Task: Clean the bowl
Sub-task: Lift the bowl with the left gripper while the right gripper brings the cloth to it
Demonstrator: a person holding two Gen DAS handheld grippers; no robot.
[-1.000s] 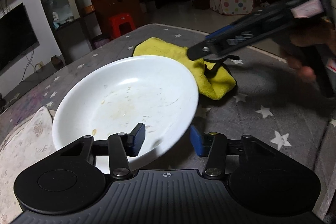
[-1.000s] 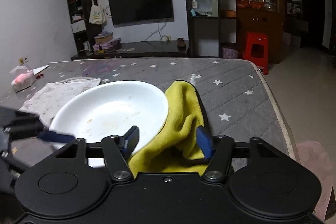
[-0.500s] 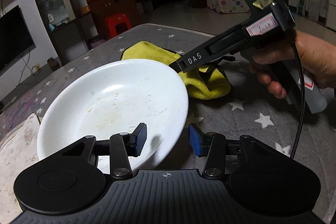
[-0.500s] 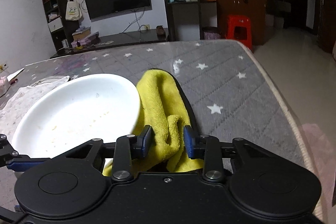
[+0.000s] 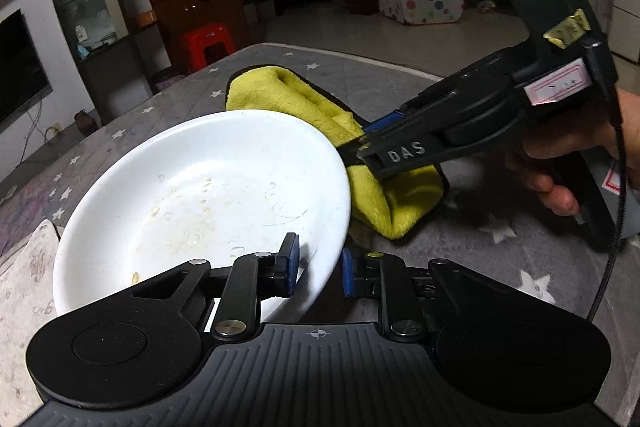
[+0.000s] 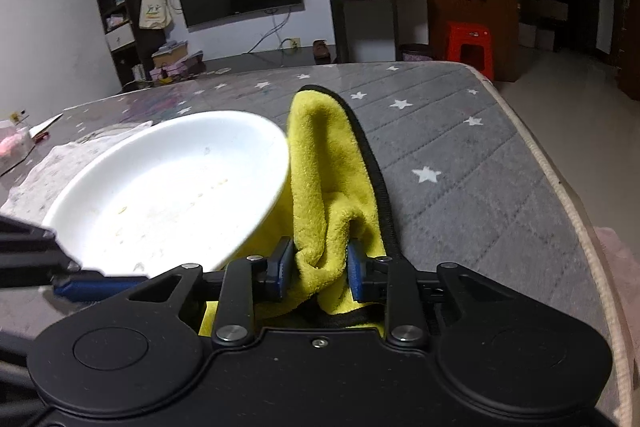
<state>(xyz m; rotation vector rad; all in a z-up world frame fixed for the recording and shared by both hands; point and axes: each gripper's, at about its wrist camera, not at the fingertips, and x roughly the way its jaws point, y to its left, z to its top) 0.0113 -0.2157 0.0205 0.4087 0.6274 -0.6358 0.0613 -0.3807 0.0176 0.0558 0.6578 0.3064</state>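
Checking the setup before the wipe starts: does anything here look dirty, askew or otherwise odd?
The white bowl carries dried yellowish smears and crumbs on its inside, and it looks tilted, its near rim between the left gripper pads. The yellow cloth lies bunched, a fold pinched in the right gripper. Nothing looks spilled or broken.

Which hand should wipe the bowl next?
Right: its hand-held gripper has just closed on the yellow cloth, while the left hand-held gripper pinches the bowl rim, steadying it.

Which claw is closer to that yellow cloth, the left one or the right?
Right. The right claw is pinching a fold of the yellow cloth. The left claw is clamped on the near rim of the white bowl, with the cloth beyond it.
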